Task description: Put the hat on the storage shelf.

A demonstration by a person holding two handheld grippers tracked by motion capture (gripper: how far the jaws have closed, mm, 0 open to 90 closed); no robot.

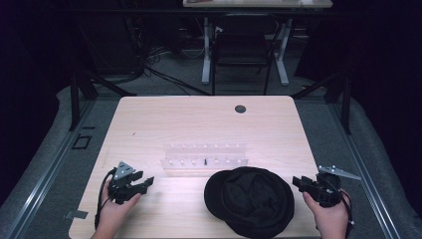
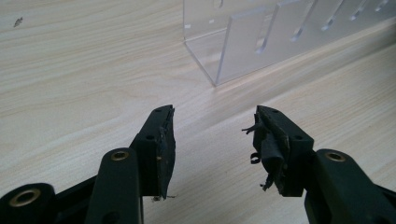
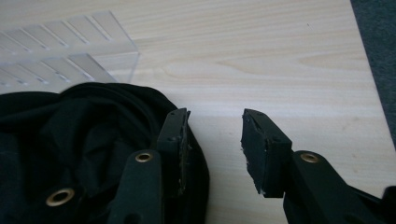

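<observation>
The counter (image 1: 149,119) is pale matt wood grain. On it, a rack (image 1: 204,160) of clear glossy plastic; beside the rack, a matt black cloth hat (image 1: 251,199).

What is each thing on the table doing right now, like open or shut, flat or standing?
Left gripper: open, holding nothing, over bare wood.
Right gripper: open, holding nothing, at the hat's edge.
Black hat: lying in a soft heap on the table, not gripped.
Clear rack: standing on the table behind the hat; its slots look empty, apart from one small dark bit.
Table: flat, light wood.
</observation>
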